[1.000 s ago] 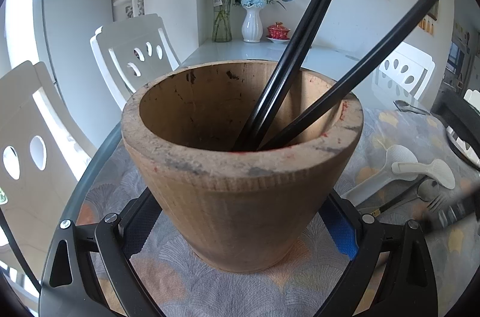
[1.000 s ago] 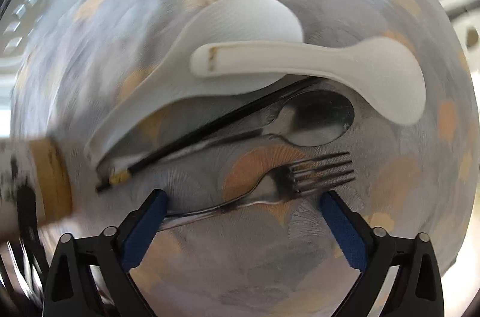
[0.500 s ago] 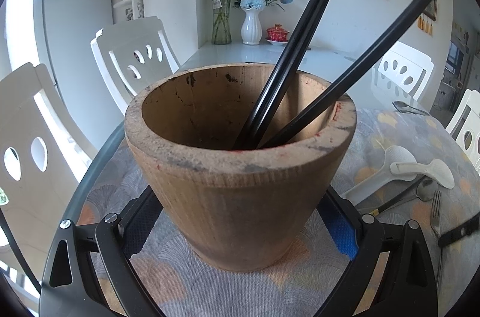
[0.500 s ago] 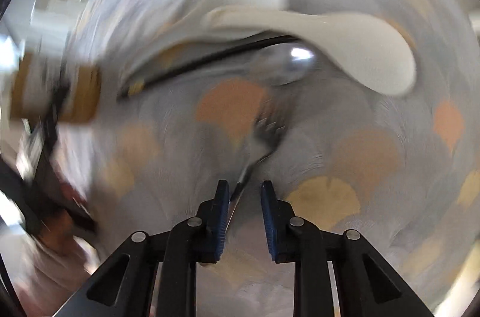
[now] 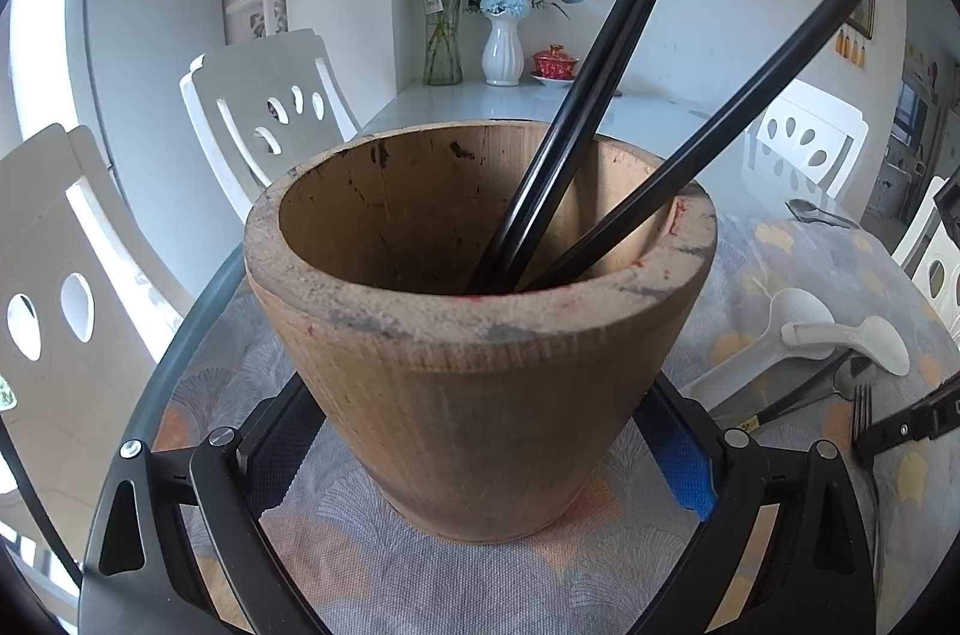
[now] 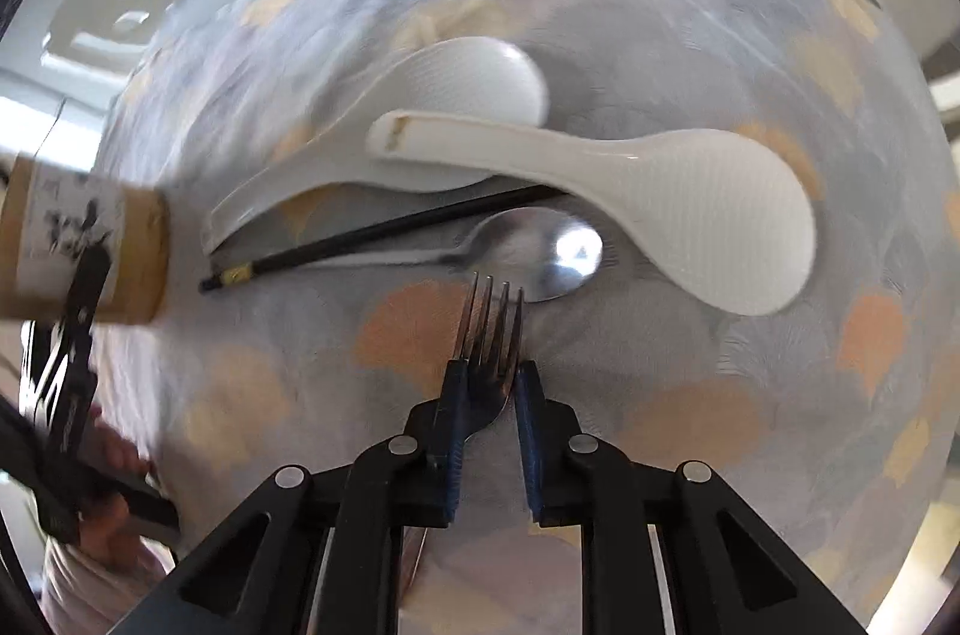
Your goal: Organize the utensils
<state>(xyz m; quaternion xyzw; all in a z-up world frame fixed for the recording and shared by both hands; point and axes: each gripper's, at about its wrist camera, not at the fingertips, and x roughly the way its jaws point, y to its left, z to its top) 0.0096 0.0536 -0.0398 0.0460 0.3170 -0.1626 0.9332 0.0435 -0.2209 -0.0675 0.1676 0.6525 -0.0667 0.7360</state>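
Observation:
My left gripper is shut on a wooden utensil cup that stands on the patterned cloth, with three black chopsticks leaning in it. My right gripper is shut on a metal fork, tines pointing forward, just above the cloth. Beyond the fork lie a metal spoon, a black chopstick and two white rice paddles. In the right wrist view the cup is at the left edge. In the left wrist view the fork and paddles are at the right.
The round glass table carries a grey cloth with orange fan shapes. Another metal spoon lies at the far side. White chairs ring the table. Vases of flowers stand on a sideboard behind.
My right gripper closed on the fork, turned it so the tines point forward and lifted it off the cloth. The left gripper and cup held still.

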